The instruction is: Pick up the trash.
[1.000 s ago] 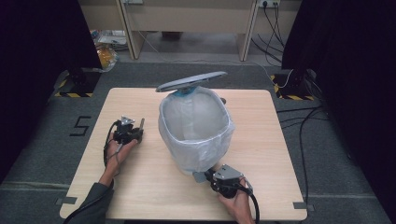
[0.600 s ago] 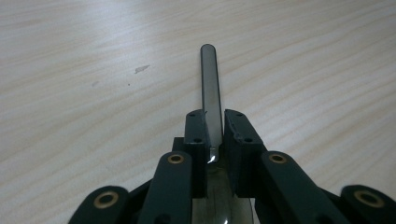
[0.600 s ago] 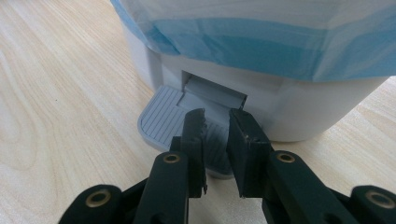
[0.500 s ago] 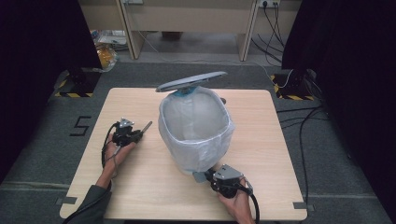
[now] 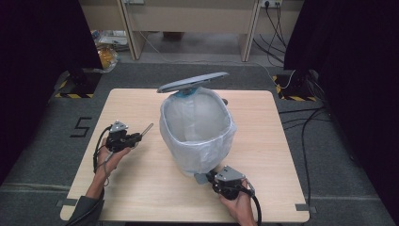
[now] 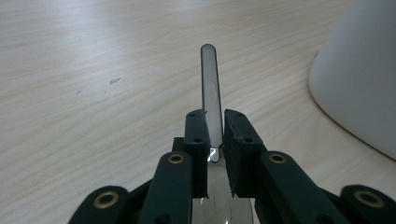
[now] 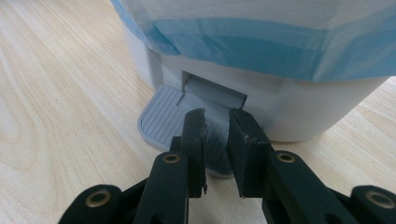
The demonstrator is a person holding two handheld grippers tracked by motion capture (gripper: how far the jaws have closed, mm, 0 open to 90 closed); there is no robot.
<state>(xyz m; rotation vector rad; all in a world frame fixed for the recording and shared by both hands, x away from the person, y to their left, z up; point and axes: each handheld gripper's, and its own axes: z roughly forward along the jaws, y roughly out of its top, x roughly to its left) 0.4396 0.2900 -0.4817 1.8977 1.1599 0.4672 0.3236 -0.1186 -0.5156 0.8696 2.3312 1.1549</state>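
A white pedal bin (image 5: 197,141) lined with a pale blue bag (image 7: 261,42) stands mid-table, its grey lid (image 5: 193,82) raised. My right gripper (image 5: 210,178) is at the bin's foot. Its jaws (image 7: 216,119) are shut with nothing between them and rest on the ribbed grey pedal (image 7: 161,116). At the table's left, my left gripper (image 5: 138,137) is shut on a thin flat grey stick (image 5: 147,129). The stick (image 6: 210,84) juts straight out from between the pads (image 6: 215,121), above the wood, with the bin's white wall (image 6: 359,84) to its right.
The wooden table (image 5: 263,136) has bare room on both sides of the bin. Cables (image 5: 306,117) lie on the grey floor to the right. Bags (image 5: 106,47) sit on the floor beyond the table's far left corner.
My left gripper has risen from the table with the stick, which now points towards the bin. The right gripper and the raised lid have stayed put.
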